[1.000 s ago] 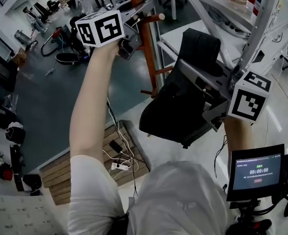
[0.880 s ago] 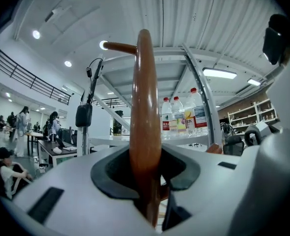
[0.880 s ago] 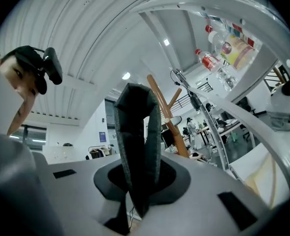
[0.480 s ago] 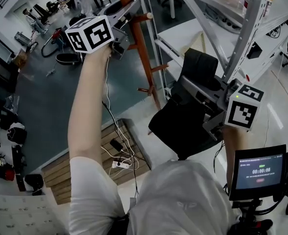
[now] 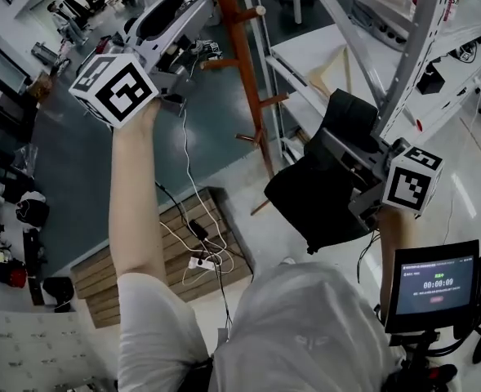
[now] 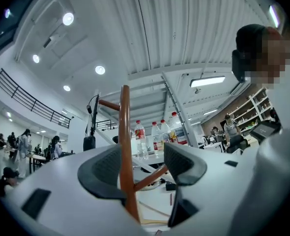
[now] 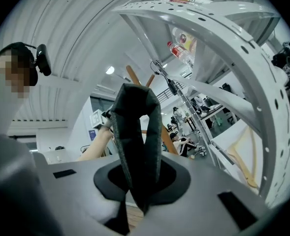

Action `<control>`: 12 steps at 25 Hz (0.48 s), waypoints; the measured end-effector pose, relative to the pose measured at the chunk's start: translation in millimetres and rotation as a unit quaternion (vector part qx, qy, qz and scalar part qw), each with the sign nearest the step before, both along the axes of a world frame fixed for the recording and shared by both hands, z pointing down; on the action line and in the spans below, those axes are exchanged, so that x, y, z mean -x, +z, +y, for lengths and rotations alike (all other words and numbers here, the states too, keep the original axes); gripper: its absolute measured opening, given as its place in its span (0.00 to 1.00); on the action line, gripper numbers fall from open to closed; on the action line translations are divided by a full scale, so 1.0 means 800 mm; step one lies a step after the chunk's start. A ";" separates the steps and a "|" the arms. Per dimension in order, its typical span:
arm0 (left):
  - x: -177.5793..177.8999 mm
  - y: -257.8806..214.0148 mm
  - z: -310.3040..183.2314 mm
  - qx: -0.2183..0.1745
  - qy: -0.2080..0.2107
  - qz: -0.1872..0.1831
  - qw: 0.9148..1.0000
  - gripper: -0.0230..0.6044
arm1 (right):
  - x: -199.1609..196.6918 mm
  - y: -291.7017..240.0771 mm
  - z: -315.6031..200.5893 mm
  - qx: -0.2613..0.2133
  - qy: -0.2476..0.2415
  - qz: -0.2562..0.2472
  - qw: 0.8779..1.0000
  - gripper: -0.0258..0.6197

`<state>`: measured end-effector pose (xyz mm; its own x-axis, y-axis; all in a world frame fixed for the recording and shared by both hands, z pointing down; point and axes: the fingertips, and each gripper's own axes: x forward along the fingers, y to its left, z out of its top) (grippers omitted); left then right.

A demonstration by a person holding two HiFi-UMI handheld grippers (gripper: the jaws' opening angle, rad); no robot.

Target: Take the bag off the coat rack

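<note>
The right gripper [image 7: 142,181] is clamped on the strap [image 7: 135,127] of the black bag [image 5: 318,198], which hangs from it off the orange wooden coat rack [image 5: 242,47], near its pole and beside the metal shelving [image 5: 403,55]. The left gripper [image 6: 144,163] has its jaws opening wide, with the rack's pole between them, not gripped

Plain black bag [image 5: 318,198]; orange-brown coat rack [image 5: 242,55]; white marker cubes [image 5: 116,88] with black square patterns; pale grey shelf frame [image 5: 411,51]; dark blue-grey floor [image 5: 77,186].
</note>
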<state>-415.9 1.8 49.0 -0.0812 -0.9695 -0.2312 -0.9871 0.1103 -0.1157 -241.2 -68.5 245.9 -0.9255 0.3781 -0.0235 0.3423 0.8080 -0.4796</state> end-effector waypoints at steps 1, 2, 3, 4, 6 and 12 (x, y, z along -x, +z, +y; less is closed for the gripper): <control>-0.010 0.007 0.014 -0.003 -0.002 -0.002 1.000 0.44 | -0.002 0.003 -0.003 0.005 0.002 0.000 1.000 0.13; -0.022 0.017 0.027 -0.003 -0.003 -0.006 1.000 0.44 | -0.005 0.007 -0.006 0.009 0.003 -0.001 1.000 0.13; -0.034 0.031 0.038 0.000 -0.005 -0.010 1.000 0.44 | -0.008 0.011 -0.009 0.012 0.004 -0.001 1.000 0.13; -0.046 0.047 0.047 0.004 -0.008 -0.012 1.000 0.44 | -0.011 0.017 -0.012 0.014 0.005 0.000 1.000 0.13; -0.071 0.083 0.060 0.017 -0.012 -0.013 1.000 0.44 | -0.019 0.028 -0.015 0.018 0.006 0.003 1.000 0.13; -0.152 0.199 0.044 0.067 0.027 0.037 0.997 0.44 | -0.062 0.058 -0.022 0.034 0.025 0.018 0.999 0.13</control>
<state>-294.3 37.3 207.9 -0.0400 -0.9947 -0.0948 -0.9976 0.0452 -0.0532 -191.4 -86.4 292.3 -0.9441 0.3294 -0.0137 0.2834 0.7895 -0.5444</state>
